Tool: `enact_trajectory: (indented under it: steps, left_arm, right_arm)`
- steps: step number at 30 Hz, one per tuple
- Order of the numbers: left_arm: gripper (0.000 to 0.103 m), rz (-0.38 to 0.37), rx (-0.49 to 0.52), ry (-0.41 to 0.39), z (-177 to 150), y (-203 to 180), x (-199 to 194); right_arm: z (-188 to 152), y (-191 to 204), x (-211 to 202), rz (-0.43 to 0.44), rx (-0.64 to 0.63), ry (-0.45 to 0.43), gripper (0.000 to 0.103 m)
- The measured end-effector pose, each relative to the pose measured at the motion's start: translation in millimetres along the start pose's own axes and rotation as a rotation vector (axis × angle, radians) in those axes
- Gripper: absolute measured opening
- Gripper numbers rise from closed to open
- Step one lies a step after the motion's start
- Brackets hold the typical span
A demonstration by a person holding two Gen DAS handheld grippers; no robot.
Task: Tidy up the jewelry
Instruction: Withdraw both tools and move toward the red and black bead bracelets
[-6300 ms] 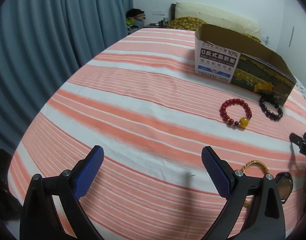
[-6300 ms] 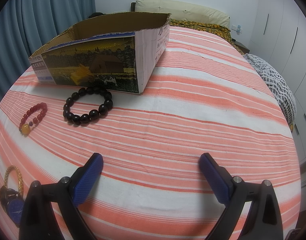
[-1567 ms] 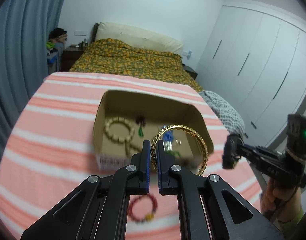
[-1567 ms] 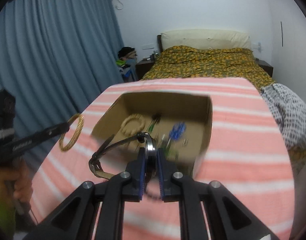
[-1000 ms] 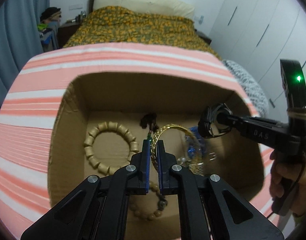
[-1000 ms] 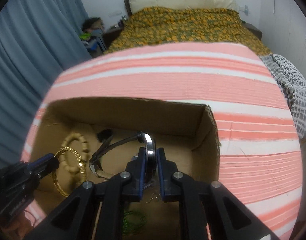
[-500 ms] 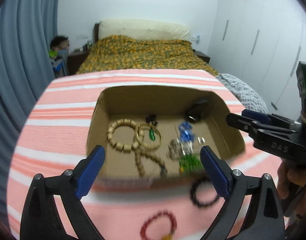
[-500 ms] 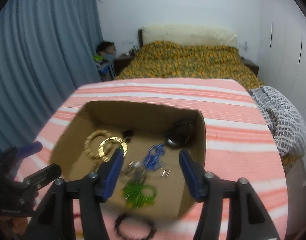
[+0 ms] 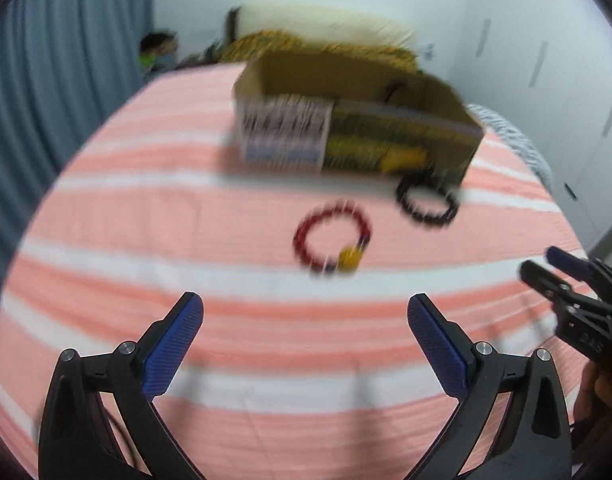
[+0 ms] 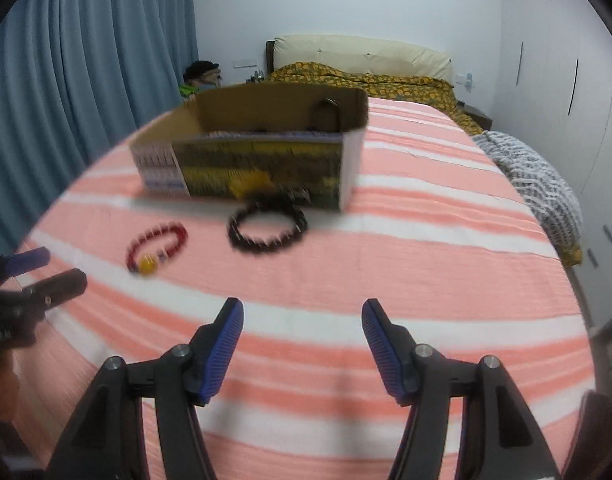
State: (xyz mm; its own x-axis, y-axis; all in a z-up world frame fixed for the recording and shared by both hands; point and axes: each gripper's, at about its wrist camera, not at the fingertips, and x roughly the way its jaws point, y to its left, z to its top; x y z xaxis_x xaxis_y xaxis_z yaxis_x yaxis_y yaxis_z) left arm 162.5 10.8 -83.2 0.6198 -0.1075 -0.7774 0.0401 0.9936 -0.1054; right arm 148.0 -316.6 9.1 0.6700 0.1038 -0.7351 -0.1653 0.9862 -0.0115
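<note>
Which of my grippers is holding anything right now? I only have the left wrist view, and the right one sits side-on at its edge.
Observer: Neither. The right wrist view shows the right gripper with its jaws apart and only striped bedcover between them. Like the left gripper, its jaws have just been opening.
Operator: Is the black bracelet clear of the box?
Observer: Hardly. From the right wrist, the black bracelet lies at the foot of the front wall of the box. I cannot tell whether it touches.
Operator: Anything sticking up inside?
Observer: A dark loop stands against the far wall, higher than the near wall. What it is, I cannot tell.
</note>
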Motion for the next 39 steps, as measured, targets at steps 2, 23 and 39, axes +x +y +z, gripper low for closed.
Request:
enact_trajectory:
  steps: [2, 23, 39]
  left_arm:
    - [0.102, 0.003, -0.038, 0.03, -10, 2, 8]
    - [0.103, 0.151, -0.018, 0.045, -22, 10, 36]
    - [0.103, 0.006, -0.06, 0.039, -2, 29, 25]
  right_arm:
    - [-6, -4, 0, -0.012, -0.001, 0.004, 0.063]
    - [-34, -24, 27, -0.044, 0.044, 0.104, 0.079]
    - [-14, -24, 30, 0.044, 0.072, 0.075, 0.085]
